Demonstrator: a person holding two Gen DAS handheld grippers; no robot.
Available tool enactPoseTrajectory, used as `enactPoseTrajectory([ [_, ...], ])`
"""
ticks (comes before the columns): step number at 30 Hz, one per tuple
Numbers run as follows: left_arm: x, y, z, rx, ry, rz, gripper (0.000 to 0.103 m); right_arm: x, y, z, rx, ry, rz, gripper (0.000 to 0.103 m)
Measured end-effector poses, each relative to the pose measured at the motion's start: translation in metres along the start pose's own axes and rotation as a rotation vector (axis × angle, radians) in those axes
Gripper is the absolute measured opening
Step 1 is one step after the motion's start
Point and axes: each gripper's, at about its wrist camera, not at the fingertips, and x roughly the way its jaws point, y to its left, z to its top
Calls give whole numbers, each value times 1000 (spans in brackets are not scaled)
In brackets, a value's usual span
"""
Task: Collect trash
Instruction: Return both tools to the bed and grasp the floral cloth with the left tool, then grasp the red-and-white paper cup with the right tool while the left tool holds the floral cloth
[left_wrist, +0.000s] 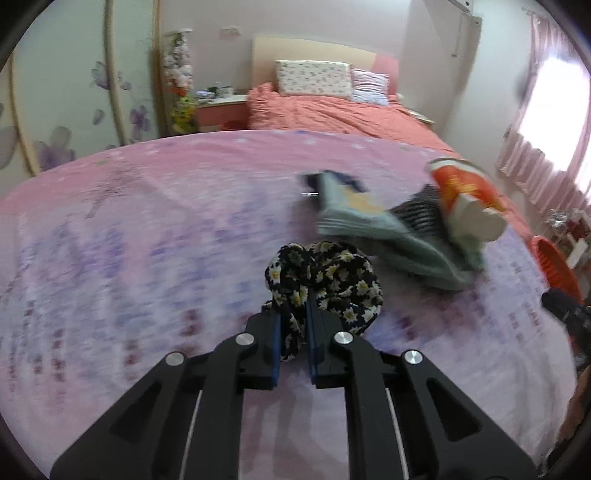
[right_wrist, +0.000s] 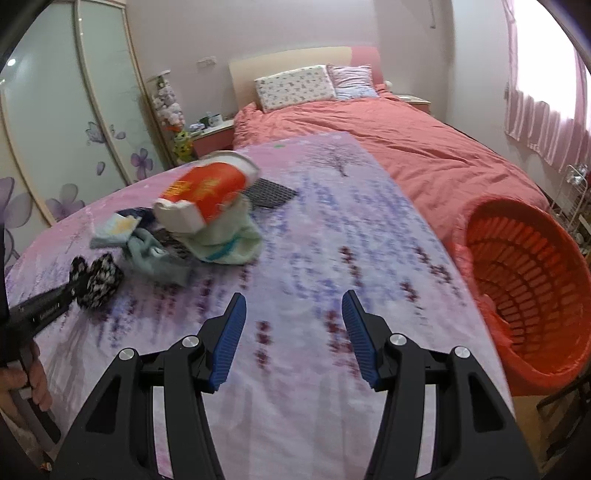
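Only in the right wrist view is the orange basket (right_wrist: 524, 280) shown whole, standing at the right edge of the bench (right_wrist: 295, 258) with its slatted inside turned toward the camera; in the left wrist view just a sliver of its rim (left_wrist: 554, 266) is seen, far right. The left gripper (left_wrist: 293, 321) is closed on a black floral scrunchie (left_wrist: 325, 280), a fold of which is pinched between the blue pads; the same scrunchie (right_wrist: 98, 278) is seen from the side in the right view, at the tip of the left gripper (right_wrist: 72, 290). The right gripper (right_wrist: 293, 314) is held wide open above the lilac cloth, with nothing between its fingers and nothing touched. Beyond the scrunchie a heap is piled: a crushed red paper cup (left_wrist: 467, 195) lying on a pale green cloth (left_wrist: 402, 240). Both views are smeared by motion blur, so a dark flat item beneath the heap cannot be identified. The right gripper is cut off at the left view's right edge.
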Motion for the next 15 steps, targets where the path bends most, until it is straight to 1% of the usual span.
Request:
enactPoseTrajectory([
  [1,-1,8,-2,-5,2,19,13,1,7,3,-1,-3,14,55],
  [3,-1,22,-4,-37,13,27,17,3,19,10,3,-12,34,55],
  [4,0,27,-4,-53,18,28,19,4,23,14,7,-17,41,57],
  [5,0,31,-4,-66,22,25,22,6,29,19,16,-26,49,64],
  [6,1,35,-4,-87,26,18,24,9,34,25,29,-35,56,67],
  [7,1,39,-4,-97,27,18,24,11,38,30,44,-43,62,74],
  [8,1,41,-3,-100,28,16,25,14,42,36,64,-50,67,78],
  [11,1,45,-3,-110,30,16,28,31,53,52,118,-24,75,80],
  [15,2,46,-4,-137,39,6,29,59,73,65,144,19,18,82],
])
